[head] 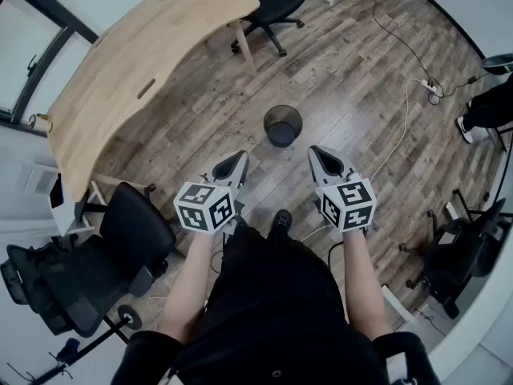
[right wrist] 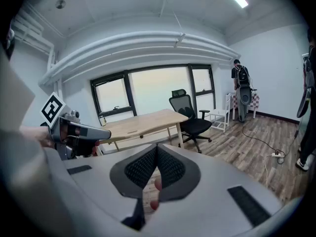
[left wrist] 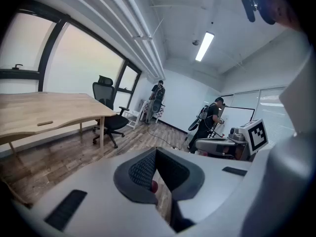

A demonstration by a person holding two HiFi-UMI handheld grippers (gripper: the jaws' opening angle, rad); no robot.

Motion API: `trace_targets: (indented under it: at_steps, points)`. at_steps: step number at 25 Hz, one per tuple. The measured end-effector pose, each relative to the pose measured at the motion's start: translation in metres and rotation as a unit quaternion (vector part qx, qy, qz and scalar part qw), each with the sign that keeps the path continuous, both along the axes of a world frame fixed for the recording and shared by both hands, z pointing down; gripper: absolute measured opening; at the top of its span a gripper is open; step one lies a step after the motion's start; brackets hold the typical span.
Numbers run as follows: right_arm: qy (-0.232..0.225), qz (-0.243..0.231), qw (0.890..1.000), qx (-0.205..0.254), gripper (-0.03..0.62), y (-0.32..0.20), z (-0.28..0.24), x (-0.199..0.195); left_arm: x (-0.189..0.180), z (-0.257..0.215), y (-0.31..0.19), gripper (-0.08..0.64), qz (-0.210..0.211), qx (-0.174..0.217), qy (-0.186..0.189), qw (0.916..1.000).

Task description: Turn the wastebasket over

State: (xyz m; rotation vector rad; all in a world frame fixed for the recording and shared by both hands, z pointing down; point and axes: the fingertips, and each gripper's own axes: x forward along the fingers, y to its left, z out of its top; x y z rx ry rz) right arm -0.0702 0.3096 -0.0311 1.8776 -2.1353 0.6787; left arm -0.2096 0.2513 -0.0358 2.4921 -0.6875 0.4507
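Wood-plank floor (head: pixel 353 95) fills most of the head view. A long pale wooden bench (head: pixel 136 70) with a curved edge runs along the upper left, by the windows. One black office chair (head: pixel 120 239) sits at lower left beside the bench's near end. A second office chair (head: pixel 268 2) stands at its far end.

The wastebasket (head: pixel 283 125) is black and round. It stands upright on the open floor with its mouth up, right of the bench and clear of both chairs. It lies ahead of the two tools, roughly between their lines, and neither touches it.

The left hand-held gripper (head: pixel 238 159) has its jaws pressed together with nothing between them, and it is tilted down towards the floor. Its own view shows the pads meeting. The right hand-held gripper (head: pixel 318 154) is the same, with pads pressed together and nothing pinched. The two are held side by side at about the same height, near each other but apart.

A white power strip (head: pixel 431 87) with a trailing cable lies on the floor at upper right.
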Motion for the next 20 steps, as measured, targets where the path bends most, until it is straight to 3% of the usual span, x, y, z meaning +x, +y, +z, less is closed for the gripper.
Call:
trace_targets:
  at_steps: [8,20]
  points:
    - [-0.017,0.007,1.0,0.008,0.032,0.009,-0.008,0.007,0.011,-0.001,0.013,0.006,0.014,0.004,-0.003,0.9999]
    - [0.001,-0.012,1.0,0.0,0.034,0.022,-0.006,0.007,0.016,-0.002,0.018,0.006,0.015,0.004,-0.015,0.9998]
